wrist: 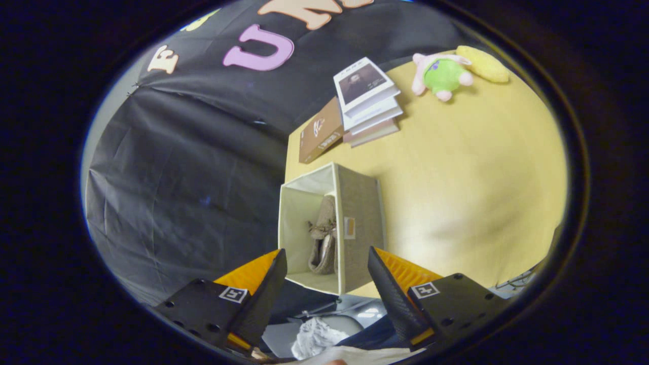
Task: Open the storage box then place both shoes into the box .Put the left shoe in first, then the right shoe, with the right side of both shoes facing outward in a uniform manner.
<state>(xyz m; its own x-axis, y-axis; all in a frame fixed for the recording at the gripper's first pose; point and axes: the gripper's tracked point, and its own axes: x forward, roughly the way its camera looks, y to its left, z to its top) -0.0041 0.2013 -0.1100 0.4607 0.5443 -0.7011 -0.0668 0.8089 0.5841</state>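
Held back from the table's near edge, the hand-held gripper (pixel 327 284) hangs with its fingers spread wide and nothing between them, looking straight at the open mouth of a grey fabric storage box (pixel 362 223). The box sits near the front corner of a pale yellow table (pixel 471 192), its opening facing the camera and its pale lining in plain sight. One beige moccasin-style shoe (pixel 324 241) stands inside on edge, against the inner wall next to the box's grey side; whether it is the left or the right shoe cannot be told from here. Judging by this, the first shoe is in and the second remains to be fetched and placed. To do that well, the next shoe should go in on edge, turned the same way as the one inside, and slide into the free half of the box without knocking its partner over. The box walls look soft, so a clean entry between the rims matters. Open tabletop stretches beside and beyond the box, giving room to approach. Farther back lie a stack of books (pixel 369 104), a brown book (pixel 320 132) beside it and a pink-and-green plush toy (pixel 442 75), all well apart from the box.
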